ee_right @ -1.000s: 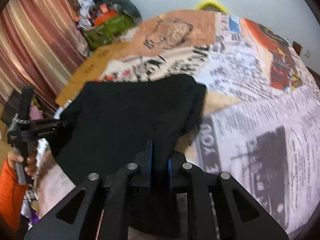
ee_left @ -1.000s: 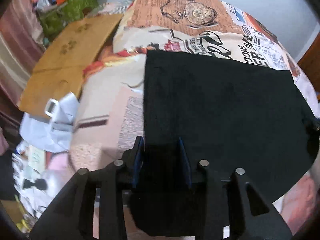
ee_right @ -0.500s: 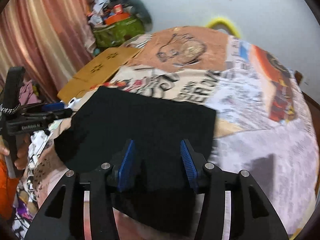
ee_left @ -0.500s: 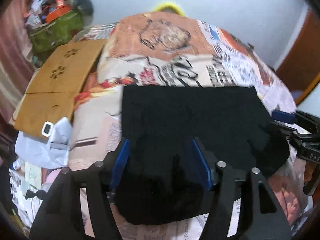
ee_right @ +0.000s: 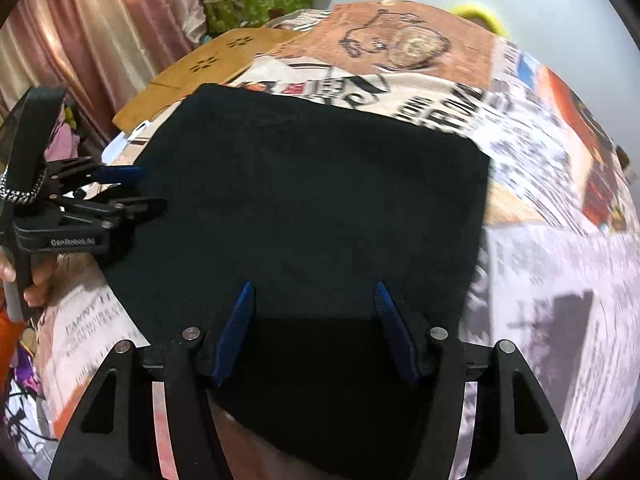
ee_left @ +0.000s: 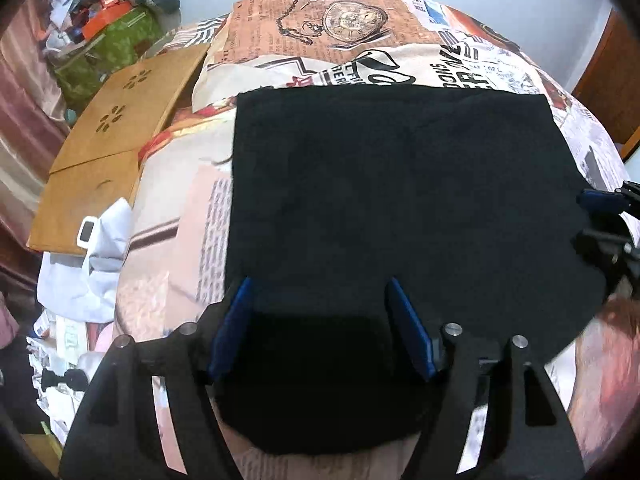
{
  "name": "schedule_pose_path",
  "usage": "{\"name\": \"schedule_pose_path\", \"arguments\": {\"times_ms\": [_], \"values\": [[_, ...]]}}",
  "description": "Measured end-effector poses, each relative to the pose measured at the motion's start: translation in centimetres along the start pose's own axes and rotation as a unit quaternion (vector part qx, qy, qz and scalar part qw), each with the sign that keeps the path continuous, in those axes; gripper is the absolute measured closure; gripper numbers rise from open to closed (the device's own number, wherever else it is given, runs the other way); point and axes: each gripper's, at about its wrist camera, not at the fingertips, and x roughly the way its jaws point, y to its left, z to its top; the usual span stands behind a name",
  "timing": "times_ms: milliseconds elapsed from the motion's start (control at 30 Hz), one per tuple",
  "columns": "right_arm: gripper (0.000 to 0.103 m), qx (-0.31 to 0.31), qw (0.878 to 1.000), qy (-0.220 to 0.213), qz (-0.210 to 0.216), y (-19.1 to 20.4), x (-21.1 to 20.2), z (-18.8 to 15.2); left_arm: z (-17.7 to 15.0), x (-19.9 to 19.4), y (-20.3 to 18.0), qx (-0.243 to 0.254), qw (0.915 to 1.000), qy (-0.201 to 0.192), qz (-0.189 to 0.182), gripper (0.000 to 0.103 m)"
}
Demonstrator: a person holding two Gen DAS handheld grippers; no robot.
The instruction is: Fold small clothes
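Garment edges clear of jaws

Black cloth flat on printed bedspread, between wide-spread left hand-held gripper fingers

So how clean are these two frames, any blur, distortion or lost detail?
Left wrist view: strong fisheye bowing, sharp print on the bedsheet, black cloth nearly textureless. Right wrist view: same bowing, motion blur smearing the print at right, dark shadow under the right gripper.

Bed: covered by a newspaper-print sheet
On it: black cloth spread flat; wooden board at left edge
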Motion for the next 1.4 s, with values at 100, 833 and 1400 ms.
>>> {"name": "schedule_pose_path", "arguments": {"times_ms": [100,833,1400], "values": [[0.044,0.016,1.0,-0.005,-0.006,-0.6,-1.2,-1.1,-0.8,-0.7,0.7,-0.003,0.9995,0.0,0.032,0.033],[0.044,0.008,0.951,-0.308,-0.005,5.6,-23.6,-2.4,-3.9,-30.1,-5.5,-0.037,0.9474,-0.318,-0.003,0.033],[0.015,-0.016,0.891,-0.453,-0.039,11.2,-30.5,-8.7,-13.6,-39.8,-12.6,-0.038,0.8848,-0.464,0.027,0.002]]}}
